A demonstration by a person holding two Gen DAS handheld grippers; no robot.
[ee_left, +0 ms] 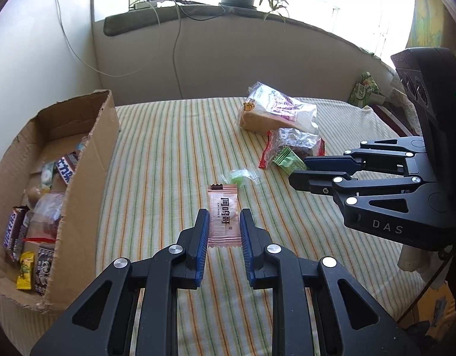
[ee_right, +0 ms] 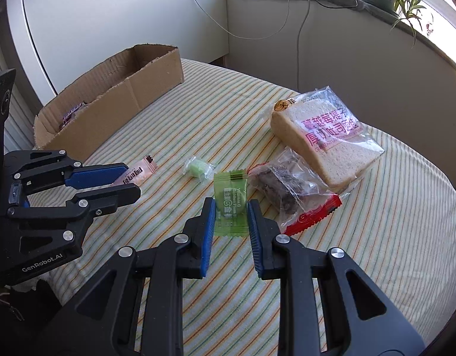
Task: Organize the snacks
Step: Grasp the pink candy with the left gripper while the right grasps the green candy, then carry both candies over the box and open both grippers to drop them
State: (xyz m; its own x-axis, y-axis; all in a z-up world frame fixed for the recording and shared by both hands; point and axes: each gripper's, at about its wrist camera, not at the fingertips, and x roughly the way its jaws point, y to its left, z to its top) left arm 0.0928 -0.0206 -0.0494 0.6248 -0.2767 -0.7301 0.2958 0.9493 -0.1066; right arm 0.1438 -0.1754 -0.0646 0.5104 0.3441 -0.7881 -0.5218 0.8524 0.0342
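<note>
On the striped green-and-orange tablecloth, my left gripper stands with its jaws apart on both sides of the pink flat candy sachet, not yet pressing it. My right gripper is open in the same way around the green foil plum-candy wrapper. Both sachets lie flat on the cloth.

To do this step well, I think I must lower each gripper until the blue pads reach the cloth level, then close slowly, because thin wrappers slip easily. After that the brown cardboard box, at my left and already holding several snacks, is the place for them.

I cannot tell if the pads touch the sachet edges. The box's near part is cut off in the left view, and its inside is mostly hidden in the right view.
</note>
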